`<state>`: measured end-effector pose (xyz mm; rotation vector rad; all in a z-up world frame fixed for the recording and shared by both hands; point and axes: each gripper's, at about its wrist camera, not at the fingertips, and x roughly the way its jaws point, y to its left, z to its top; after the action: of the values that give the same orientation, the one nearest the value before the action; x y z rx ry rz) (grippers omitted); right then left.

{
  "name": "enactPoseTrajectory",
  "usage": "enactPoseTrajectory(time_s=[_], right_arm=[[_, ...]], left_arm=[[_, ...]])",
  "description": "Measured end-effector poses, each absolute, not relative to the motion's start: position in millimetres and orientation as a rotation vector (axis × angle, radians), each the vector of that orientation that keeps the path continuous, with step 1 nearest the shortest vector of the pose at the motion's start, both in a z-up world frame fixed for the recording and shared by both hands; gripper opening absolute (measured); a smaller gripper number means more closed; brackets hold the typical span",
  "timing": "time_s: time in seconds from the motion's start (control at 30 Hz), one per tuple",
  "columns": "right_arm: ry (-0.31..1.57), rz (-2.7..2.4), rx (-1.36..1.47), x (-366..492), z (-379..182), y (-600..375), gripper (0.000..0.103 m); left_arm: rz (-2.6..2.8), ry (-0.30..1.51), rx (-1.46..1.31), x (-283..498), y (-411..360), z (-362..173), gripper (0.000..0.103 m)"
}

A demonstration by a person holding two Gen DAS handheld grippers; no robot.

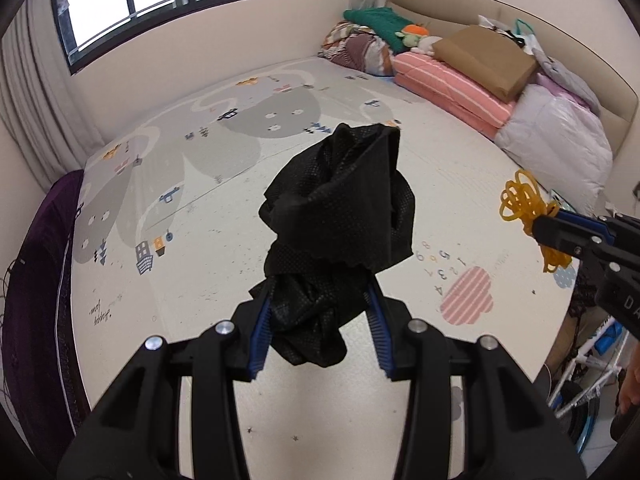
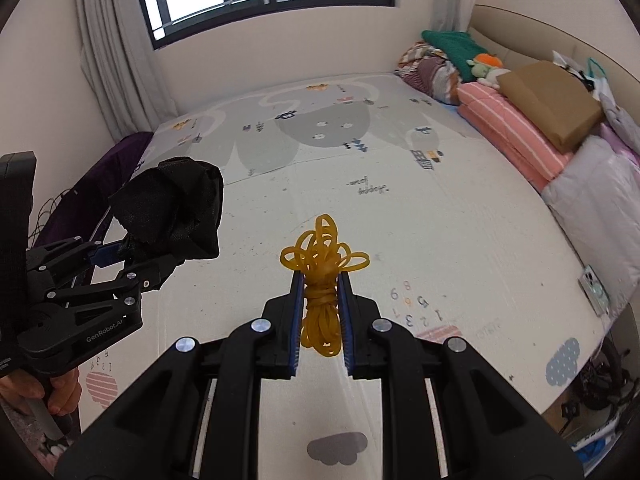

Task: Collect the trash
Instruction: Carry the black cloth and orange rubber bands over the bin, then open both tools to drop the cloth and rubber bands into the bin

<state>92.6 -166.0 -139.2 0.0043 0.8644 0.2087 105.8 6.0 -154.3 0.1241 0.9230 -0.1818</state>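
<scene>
My left gripper (image 1: 320, 284) is shut on a crumpled black fabric bag (image 1: 340, 208) and holds it up above the play mat (image 1: 200, 232). The bag also shows at the left of the right wrist view (image 2: 172, 208), with the left gripper (image 2: 120, 252) under it. My right gripper (image 2: 322, 276) is shut on a bundle of yellow rubber bands (image 2: 322, 264) and holds it above the mat (image 2: 440, 220). In the left wrist view the rubber bands (image 1: 524, 204) and the right gripper (image 1: 540, 232) are at the right edge.
Pink striped cushions (image 1: 452, 84), a brown paper bag (image 1: 488, 60) and folded bedding (image 1: 556, 136) line the right side by the headboard. A phone (image 2: 596, 288) lies at the mat's right edge. A purple cloth (image 1: 36, 280) hangs at the left. A bicycle (image 1: 592, 360) stands off the lower right.
</scene>
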Motion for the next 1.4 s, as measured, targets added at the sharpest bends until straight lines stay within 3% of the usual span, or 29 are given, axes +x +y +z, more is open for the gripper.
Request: enactPoseTrajectory(time_s=[0.23,0.47,0.93,1.0,1.07,1.13,1.4], right_arm=[[0.864,0.015,0.061,14,-121,-262,0.015],[0.883,-0.201,0.153,-75,-136,-374,0.015],[0.981,-0.462,0.355,-199,-280,-533,0.016],[0.981,-0.470,0.381,-211,-297,-544,0.018],[0.989,-0.470,0.393,-217,-313,-551,0.030],[0.995,-0.466,0.399,-220,-322,-556,0.034],[0.986,-0.508,0.420,-249,-314,-571,0.040]], left_arm=[[-0.396,0.904,0.221,70,-88,-143,0.043],[-0.586,0.902,0.281,25,-202,-151,0.043],[-0.838,1.015,0.414,-84,-371,-267,0.043],[-0.854,1.024,0.435,-95,-382,-281,0.043],[-0.863,1.035,0.456,-105,-393,-294,0.043],[-0.871,1.049,0.471,-112,-400,-303,0.043],[-0.915,1.047,0.504,-135,-430,-308,0.043]])
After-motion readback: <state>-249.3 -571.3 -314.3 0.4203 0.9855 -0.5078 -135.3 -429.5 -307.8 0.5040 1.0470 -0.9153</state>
